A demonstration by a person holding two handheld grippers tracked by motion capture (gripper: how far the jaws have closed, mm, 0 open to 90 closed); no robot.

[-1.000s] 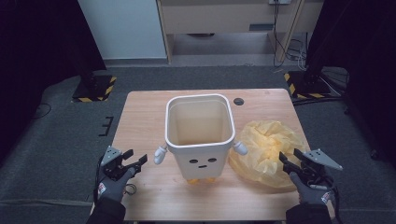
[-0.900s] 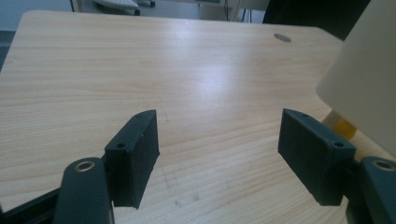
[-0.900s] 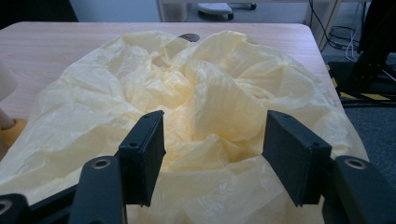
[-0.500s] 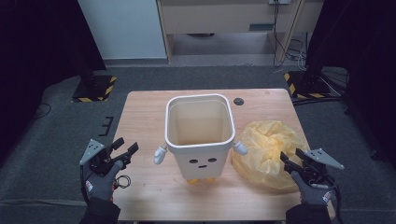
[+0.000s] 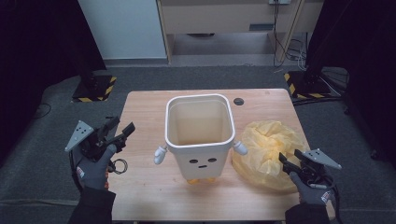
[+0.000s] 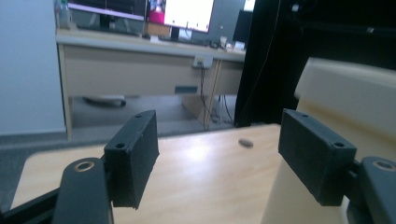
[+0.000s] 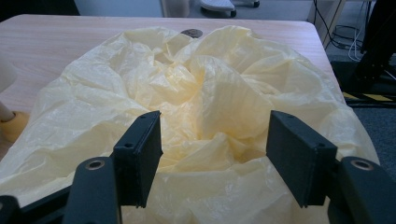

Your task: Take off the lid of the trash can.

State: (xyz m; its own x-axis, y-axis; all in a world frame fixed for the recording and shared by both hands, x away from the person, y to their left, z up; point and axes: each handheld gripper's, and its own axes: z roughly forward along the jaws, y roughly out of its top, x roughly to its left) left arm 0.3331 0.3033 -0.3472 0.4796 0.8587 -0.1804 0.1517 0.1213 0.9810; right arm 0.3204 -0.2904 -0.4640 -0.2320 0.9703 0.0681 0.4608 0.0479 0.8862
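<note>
right gripper view: yellow bag (image 7: 205,107) just ahead of open right tongs (image 7: 212,154), prob. not touching.

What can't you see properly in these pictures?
- The bin's floor inside: high view, hidden by its own front wall.
- The bin's feet: high view, mostly hidden under its body.
- Whatever lies beneath the yellow bag: right gripper view, covered by crumpled plastic.
- The screens behind the desk: left gripper view, blurred and cut off by the top edge.

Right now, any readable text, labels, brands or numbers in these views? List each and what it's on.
None can be read.
Bin: a drawn face of two dots and a dash, no lettering.
Glove on the left hand: a small red and white patch, too small to read.
Monitors in the left gripper view: bright, blurred, illegible.
</note>
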